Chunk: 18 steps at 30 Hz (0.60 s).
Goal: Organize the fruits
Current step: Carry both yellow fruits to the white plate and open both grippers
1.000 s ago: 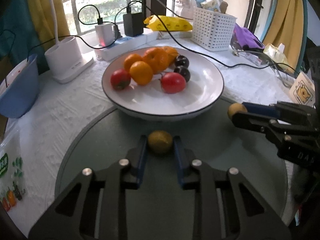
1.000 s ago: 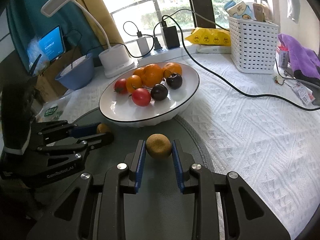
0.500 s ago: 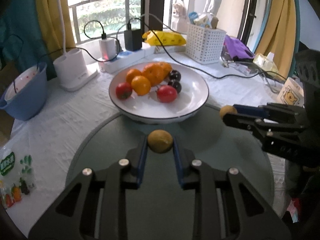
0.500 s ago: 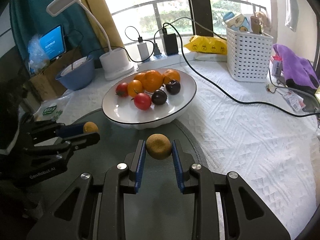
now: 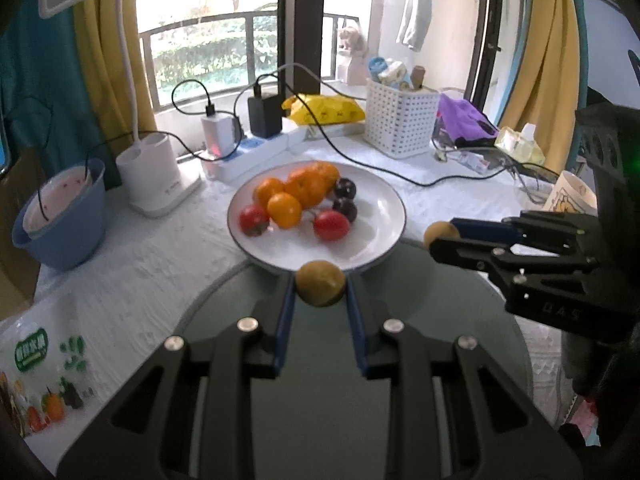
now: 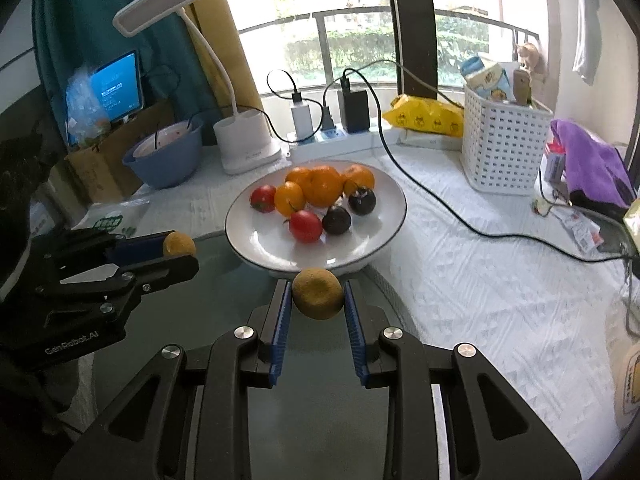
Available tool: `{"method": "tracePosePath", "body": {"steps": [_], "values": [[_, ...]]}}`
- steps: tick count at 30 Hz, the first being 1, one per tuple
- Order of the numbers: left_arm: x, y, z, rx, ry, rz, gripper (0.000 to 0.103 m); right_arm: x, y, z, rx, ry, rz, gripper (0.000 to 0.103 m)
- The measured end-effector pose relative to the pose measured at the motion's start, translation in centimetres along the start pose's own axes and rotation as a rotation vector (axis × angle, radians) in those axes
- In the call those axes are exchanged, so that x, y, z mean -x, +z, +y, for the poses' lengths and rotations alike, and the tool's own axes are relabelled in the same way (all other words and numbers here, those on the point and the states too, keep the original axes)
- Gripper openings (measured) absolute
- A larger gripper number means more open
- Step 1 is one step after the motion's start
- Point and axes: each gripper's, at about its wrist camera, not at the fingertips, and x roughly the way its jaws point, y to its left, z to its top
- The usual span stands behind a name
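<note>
While both views show the plate [image 5: 384,200], only the right shows the tablet [image 6: 116,88].

Daylight enters through a window [image 6: 360,40] with a metal balcony railing [image 5: 224,24] outside. Yellow curtains [image 5: 560,60] and a teal curtain [image 6: 80,20] flank it. A white textured tablecloth [image 6: 500,280] covers the table; a white desk lamp [image 6: 176,0] stands behind.
</note>
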Motion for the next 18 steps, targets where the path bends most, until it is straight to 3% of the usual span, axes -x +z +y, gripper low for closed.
{"method": "tracePosePath", "body": {"steps": [18], "values": [[-3.5, 1.9, 1.4, 0.007, -0.01, 0.029, 0.027, -2.8, 2.3, -1.1, 0.001, 0.01, 0.011, 0.029]]}}
